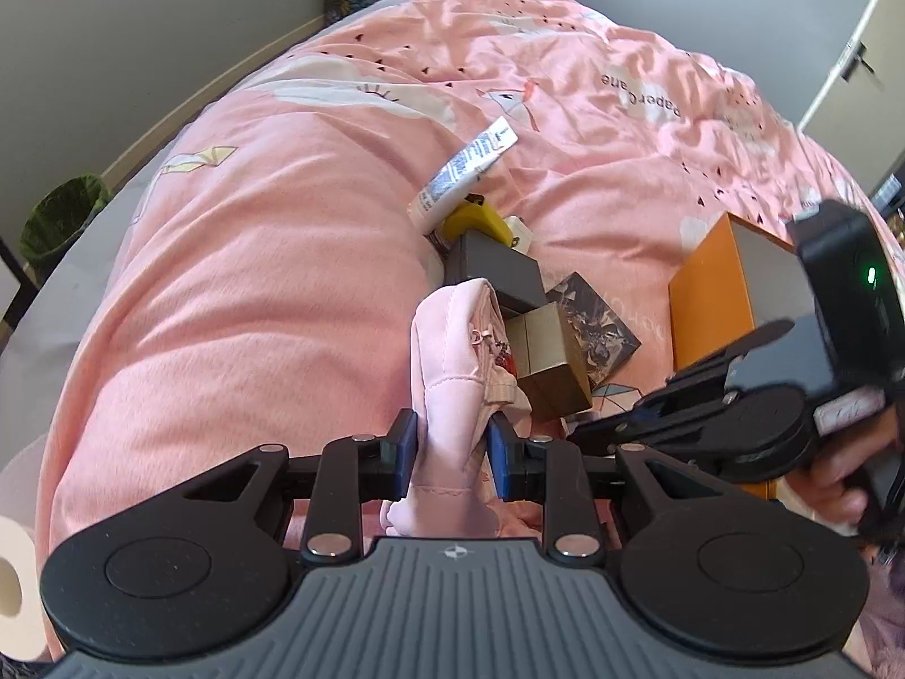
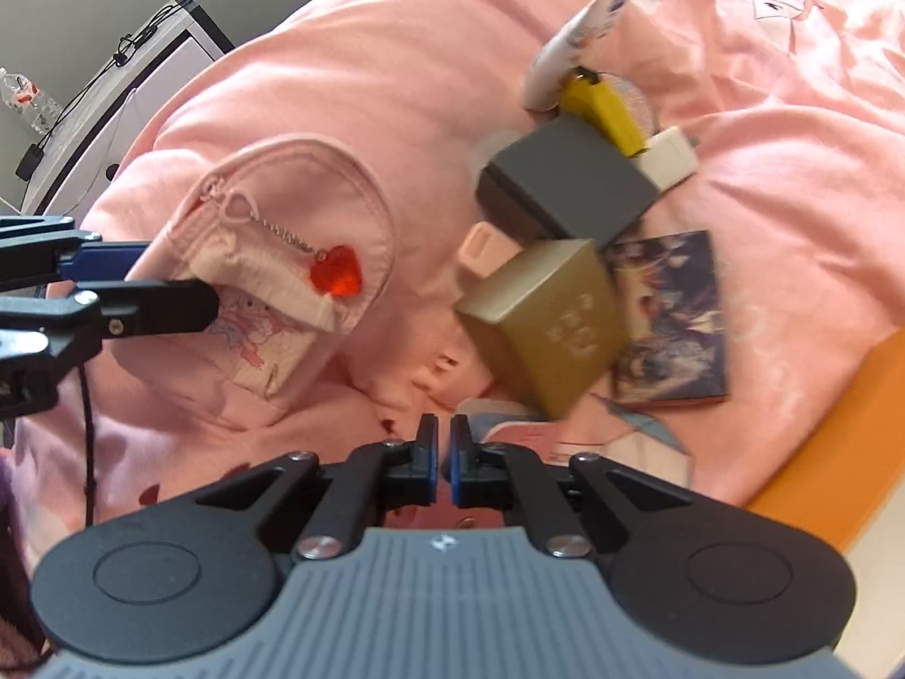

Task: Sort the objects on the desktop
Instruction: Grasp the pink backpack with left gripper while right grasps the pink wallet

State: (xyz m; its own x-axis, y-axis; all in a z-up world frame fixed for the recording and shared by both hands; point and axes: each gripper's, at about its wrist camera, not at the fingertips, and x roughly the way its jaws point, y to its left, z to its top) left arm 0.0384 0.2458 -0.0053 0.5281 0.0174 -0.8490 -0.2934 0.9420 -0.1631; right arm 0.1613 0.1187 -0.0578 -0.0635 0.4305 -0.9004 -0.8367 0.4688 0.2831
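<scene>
Pink pouch (image 1: pixel 452 390) is clamped in the left tool (image 1: pixel 451 455); right tool (image 2: pixel 444 452) is closed, empty.

Pouch (image 2: pixel 271 260) left of boxes (image 2: pixel 543 260)

Pink duvet (image 1: pixel 622 130) — upside-down print reads "Paper Crane".

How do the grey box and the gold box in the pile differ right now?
The grey box is matte dark grey with no marking visible; the gold box is metallic gold with embossed lettering on one face. The grey box lies further up the pile, against the yellow object; the gold box sits nearer the right gripper, tilted on an edge and overlapping the illustrated card. Both are small closed boxes on the pink bedding, untouched by either gripper.
</scene>
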